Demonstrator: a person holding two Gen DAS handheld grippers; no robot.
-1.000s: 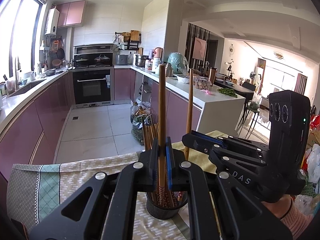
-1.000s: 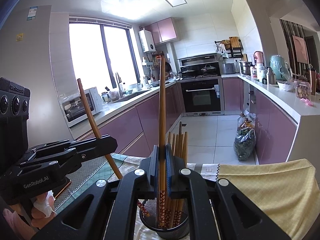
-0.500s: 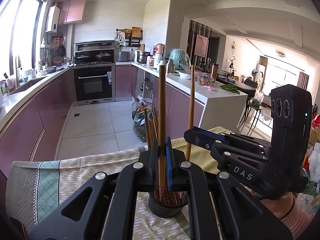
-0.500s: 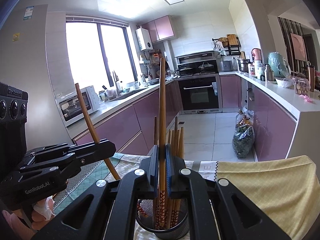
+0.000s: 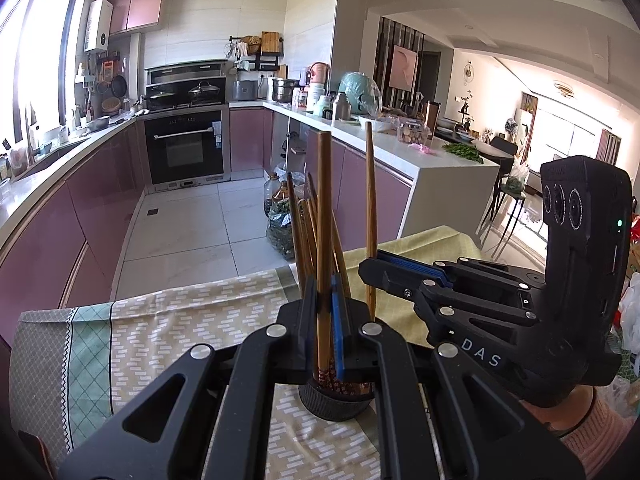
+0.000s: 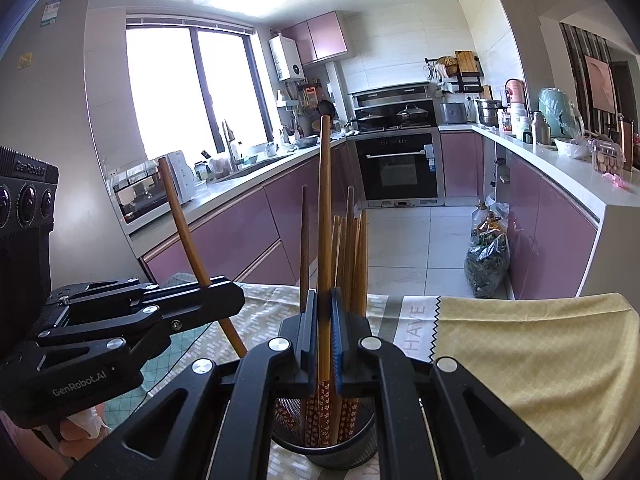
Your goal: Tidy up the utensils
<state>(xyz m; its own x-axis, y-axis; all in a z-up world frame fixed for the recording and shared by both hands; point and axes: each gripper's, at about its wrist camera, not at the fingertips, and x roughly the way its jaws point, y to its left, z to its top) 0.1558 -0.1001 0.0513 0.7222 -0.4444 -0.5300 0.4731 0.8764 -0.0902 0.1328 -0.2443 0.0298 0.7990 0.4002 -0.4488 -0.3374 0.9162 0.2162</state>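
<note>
Plainly "GenRobot.AI" on left gripper (image 6: 224, 300) ("DAS" on right gripper (image 5: 374, 270))

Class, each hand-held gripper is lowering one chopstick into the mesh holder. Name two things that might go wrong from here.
1. The left hand-held gripper and right hand-held gripper crowd over one mesh holder; they may collide.
2. The holder already bristles with chopsticks; a held chopstick could catch on them and tip the holder.
</note>
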